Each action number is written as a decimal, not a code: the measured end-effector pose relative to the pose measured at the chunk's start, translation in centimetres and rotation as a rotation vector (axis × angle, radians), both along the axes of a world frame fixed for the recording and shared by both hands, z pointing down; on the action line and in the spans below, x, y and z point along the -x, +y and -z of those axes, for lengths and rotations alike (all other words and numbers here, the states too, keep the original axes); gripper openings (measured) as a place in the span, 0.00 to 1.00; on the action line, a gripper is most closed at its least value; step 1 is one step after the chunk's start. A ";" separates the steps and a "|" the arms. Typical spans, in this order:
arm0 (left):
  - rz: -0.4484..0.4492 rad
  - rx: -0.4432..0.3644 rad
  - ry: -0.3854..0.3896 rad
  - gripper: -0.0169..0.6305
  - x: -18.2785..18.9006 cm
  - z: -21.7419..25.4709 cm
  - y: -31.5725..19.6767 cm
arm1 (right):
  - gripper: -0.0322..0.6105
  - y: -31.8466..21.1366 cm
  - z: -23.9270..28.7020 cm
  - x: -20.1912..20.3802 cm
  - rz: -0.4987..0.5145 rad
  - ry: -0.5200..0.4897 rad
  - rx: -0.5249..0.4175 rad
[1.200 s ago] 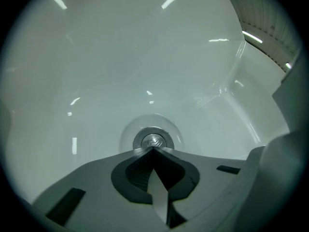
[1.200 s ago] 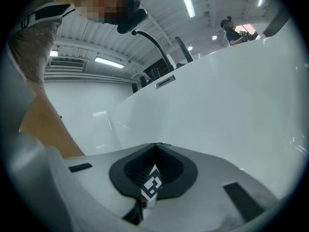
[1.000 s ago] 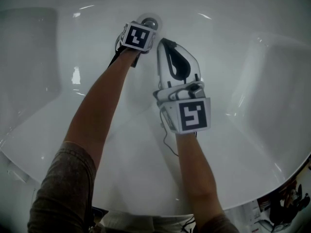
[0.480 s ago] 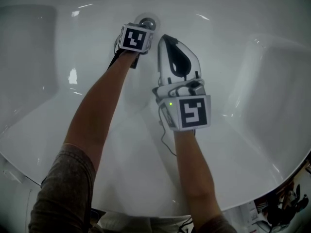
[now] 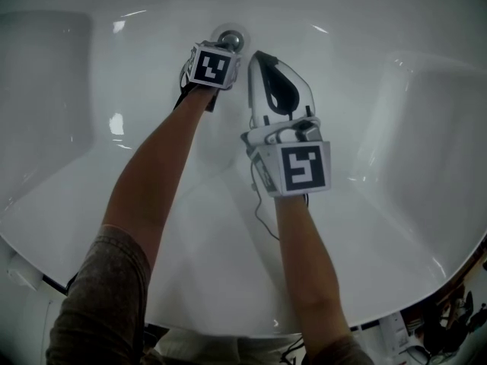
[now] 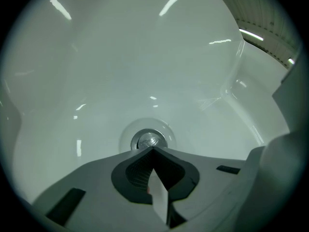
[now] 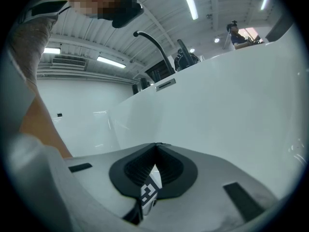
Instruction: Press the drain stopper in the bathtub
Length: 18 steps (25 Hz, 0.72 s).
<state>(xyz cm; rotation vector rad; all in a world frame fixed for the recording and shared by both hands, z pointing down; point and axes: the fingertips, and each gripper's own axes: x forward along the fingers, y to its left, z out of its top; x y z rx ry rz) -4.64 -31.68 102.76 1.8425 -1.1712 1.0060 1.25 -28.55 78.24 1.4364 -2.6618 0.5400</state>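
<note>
Left gripper [image 6: 153, 149] clenched empty, tips at the drain stopper [image 6: 147, 140]: best pushed straight down on centre; right gripper [image 7: 155, 145], also clenched, idles alongside.

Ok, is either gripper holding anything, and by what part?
Nothing is held. The left gripper and right gripper are both shut and empty; the left's tips point at the drain stopper.

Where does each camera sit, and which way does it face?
Head view: on the head, facing down into the tub; shows both forearms, left gripper, right gripper.
Left gripper view: on that gripper, facing the stopper; shows its shut jaws.
Right gripper view: on that gripper, facing up the tub wall to the faucet; shows its shut jaws, an arm.
Shared: the stopper, in head and left gripper views.
</note>
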 end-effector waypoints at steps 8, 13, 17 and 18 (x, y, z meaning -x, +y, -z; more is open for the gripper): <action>0.021 0.036 0.020 0.03 -1.8 3.7 3.7 | 0.05 1.5 2.0 -2.4 0.018 0.086 0.030; 0.053 0.027 0.040 0.03 -3.9 11.0 4.3 | 0.05 1.3 8.6 -4.9 0.010 0.089 0.009; 0.074 0.018 0.044 0.03 -3.3 16.0 5.0 | 0.05 2.5 12.0 -4.3 0.003 0.087 0.020; 0.078 0.011 0.047 0.03 -3.4 17.3 5.2 | 0.05 3.0 12.9 -4.3 0.006 0.091 0.021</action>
